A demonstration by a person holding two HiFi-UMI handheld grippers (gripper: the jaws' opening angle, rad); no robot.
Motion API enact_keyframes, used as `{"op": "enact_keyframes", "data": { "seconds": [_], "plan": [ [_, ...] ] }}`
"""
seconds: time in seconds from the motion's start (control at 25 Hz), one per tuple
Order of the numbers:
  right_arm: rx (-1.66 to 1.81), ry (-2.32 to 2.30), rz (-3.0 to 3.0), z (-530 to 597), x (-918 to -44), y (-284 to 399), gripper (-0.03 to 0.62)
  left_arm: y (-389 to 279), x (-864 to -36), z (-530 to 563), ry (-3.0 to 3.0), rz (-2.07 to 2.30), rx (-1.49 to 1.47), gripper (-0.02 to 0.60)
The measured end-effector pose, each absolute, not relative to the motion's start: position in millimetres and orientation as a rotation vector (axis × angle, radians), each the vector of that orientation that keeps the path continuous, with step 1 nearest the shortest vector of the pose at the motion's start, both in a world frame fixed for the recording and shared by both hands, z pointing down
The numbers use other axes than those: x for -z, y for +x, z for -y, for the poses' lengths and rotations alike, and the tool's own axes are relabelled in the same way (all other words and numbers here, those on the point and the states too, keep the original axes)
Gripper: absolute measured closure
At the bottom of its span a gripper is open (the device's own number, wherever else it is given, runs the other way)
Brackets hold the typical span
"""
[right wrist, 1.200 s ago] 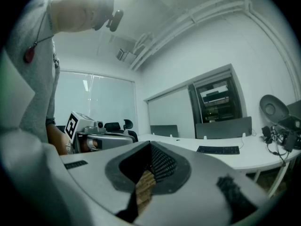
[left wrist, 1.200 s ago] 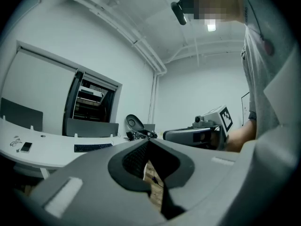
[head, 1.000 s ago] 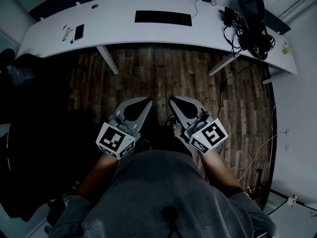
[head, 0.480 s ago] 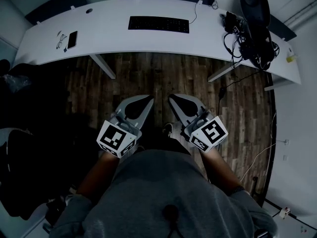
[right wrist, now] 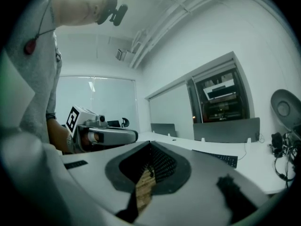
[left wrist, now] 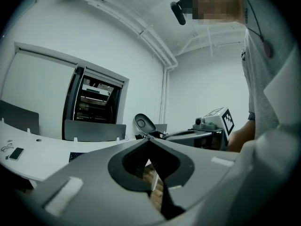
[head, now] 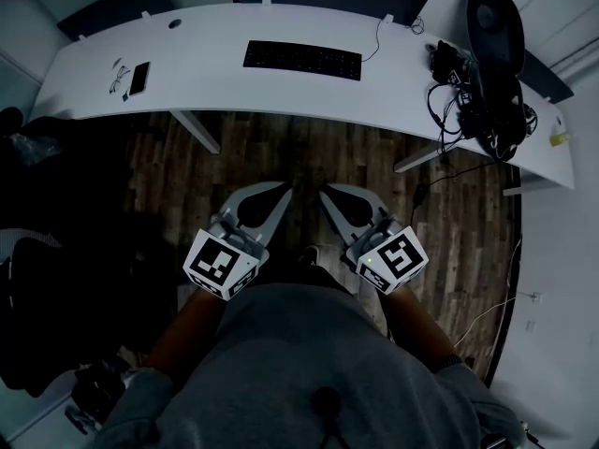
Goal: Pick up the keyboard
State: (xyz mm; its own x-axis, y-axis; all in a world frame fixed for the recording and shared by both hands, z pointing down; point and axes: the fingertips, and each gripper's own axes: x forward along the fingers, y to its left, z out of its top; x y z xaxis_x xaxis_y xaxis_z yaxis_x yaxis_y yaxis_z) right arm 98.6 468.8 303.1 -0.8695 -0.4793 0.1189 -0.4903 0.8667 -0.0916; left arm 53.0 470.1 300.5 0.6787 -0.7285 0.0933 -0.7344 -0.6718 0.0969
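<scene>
Short of the desk | left gripper, right gripper: both closed tight, nothing held | keyboard: flat at desk's middle, untouched, well apart from both | change: desk brought slightly nearer, grippers' pose kept | approach judged unfinished

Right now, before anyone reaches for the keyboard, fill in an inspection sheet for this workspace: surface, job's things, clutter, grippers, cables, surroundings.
Surface: white curved desk.
Job's things: black keyboard lies flat on the desk, untouched.
Clutter: phone near the desk's left end; dark equipment at its right end.
Grippers: left gripper and right gripper both shut, empty, held over the floor short of the desk.
Cables: keyboard lead runs to the desk's back edge; tangled cables at right; light cable on the floor.
Surroundings: wooden floor; dark chair at left.
</scene>
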Motion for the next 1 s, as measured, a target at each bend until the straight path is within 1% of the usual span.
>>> {"op": "enact_keyframes", "data": {
  "seconds": [0.44,1.0],
  "plan": [
    [-0.223,0.736,2.945,-430,-313,88,0.579,45,-315,-434,2.743,1.217,-0.09,0.577],
    [-0.228,0.855,2.892,-325,-317,44,0.579,2,-323,-325,2.781,1.071,-0.075,0.577]
  ]
}}
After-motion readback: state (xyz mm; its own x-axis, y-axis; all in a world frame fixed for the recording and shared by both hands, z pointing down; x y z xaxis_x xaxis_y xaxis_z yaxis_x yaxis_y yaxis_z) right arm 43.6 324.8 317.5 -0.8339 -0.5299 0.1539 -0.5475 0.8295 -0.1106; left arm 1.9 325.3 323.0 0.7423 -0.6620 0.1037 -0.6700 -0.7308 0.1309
